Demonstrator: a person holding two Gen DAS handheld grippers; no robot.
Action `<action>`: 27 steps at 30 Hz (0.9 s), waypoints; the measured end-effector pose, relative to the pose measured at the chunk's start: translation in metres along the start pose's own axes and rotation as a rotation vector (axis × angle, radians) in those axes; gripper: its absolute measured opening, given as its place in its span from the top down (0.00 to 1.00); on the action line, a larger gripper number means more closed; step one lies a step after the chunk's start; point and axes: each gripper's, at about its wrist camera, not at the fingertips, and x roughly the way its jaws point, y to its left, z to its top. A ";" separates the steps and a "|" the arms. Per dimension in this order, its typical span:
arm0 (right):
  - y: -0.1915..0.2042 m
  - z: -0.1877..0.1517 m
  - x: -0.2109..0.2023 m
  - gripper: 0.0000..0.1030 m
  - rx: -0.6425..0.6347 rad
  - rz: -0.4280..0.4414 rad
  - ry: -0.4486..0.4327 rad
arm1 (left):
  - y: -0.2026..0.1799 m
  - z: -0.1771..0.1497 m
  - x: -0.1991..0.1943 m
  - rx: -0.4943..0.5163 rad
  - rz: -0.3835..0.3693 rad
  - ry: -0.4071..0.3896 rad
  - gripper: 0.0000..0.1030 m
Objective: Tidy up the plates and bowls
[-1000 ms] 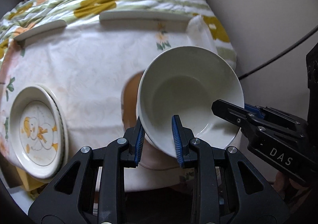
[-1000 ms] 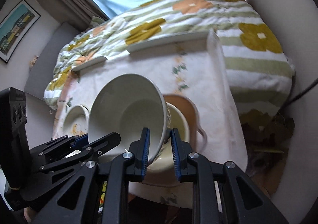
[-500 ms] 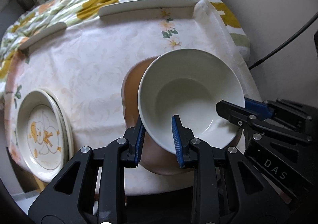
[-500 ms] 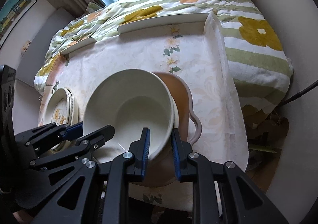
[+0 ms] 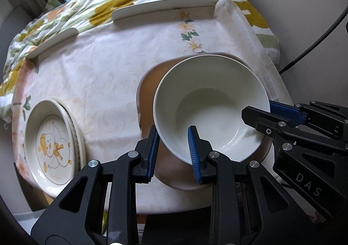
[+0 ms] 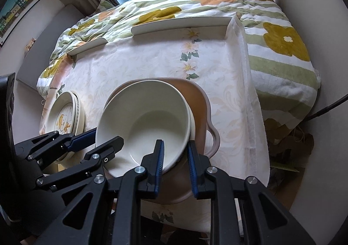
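A plain white bowl [image 5: 208, 101] [image 6: 148, 114] sits nearly level over a brown handled dish [image 5: 148, 92] [image 6: 200, 101] on the tablecloth. In the right wrist view a second bowl's rim [image 6: 191, 119] shows just under it on the right. My left gripper [image 5: 174, 136] [image 6: 105, 138] is shut on the bowl's near-left rim, one finger inside and one outside. My right gripper [image 6: 175, 147] [image 5: 261, 114] is shut on the near-right rim in the same way. A stack of duck-pattern plates [image 5: 52, 142] [image 6: 65, 114] lies at the left edge of the table.
Two white curved rails [image 5: 165, 8] [image 6: 180, 24] stand along the far edge of the table. A flowered blanket [image 6: 278, 49] lies beyond and to the right. A black cable [image 5: 315, 42] hangs by the right wall.
The bowl was tilted steeply toward the cameras; it has levelled out and come down over the brown dish and the bowl under it. Both grips are unchanged.
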 end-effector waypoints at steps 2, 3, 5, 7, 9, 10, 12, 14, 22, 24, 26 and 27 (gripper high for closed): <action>0.000 0.000 0.000 0.81 0.002 0.001 -0.001 | 0.000 -0.001 -0.001 -0.007 -0.004 -0.005 0.77; 0.000 0.000 0.000 0.81 0.006 0.002 -0.003 | 0.001 -0.001 -0.001 -0.009 -0.005 -0.007 0.77; -0.001 0.000 -0.001 0.81 0.012 0.008 -0.006 | 0.001 -0.003 -0.001 -0.015 -0.004 -0.010 0.77; -0.002 0.000 -0.002 0.81 0.022 0.015 -0.007 | 0.001 -0.003 -0.001 -0.019 -0.002 -0.010 0.77; -0.003 0.000 -0.003 0.81 0.040 0.025 -0.008 | 0.002 -0.004 -0.002 -0.024 -0.005 -0.008 0.76; -0.004 0.000 -0.004 0.81 0.045 0.029 -0.009 | 0.003 -0.004 -0.004 -0.031 -0.011 -0.011 0.76; -0.008 0.000 -0.008 0.81 0.062 0.047 -0.023 | 0.006 -0.005 -0.007 -0.048 -0.025 -0.020 0.76; -0.011 0.000 -0.014 0.81 0.081 0.069 -0.043 | 0.010 -0.007 -0.015 -0.061 -0.027 -0.041 0.76; -0.009 -0.012 -0.066 0.76 0.033 0.032 -0.198 | 0.025 -0.028 -0.093 -0.059 0.049 -0.357 0.76; -0.002 -0.020 -0.076 0.61 -0.006 -0.011 -0.247 | 0.028 -0.034 -0.102 -0.053 0.056 -0.399 0.76; 0.004 -0.030 -0.084 0.42 -0.026 -0.051 -0.298 | 0.033 -0.038 -0.107 -0.055 0.044 -0.417 0.76; 0.005 -0.032 -0.086 0.32 -0.029 -0.065 -0.312 | 0.036 -0.040 -0.109 -0.055 0.040 -0.418 0.76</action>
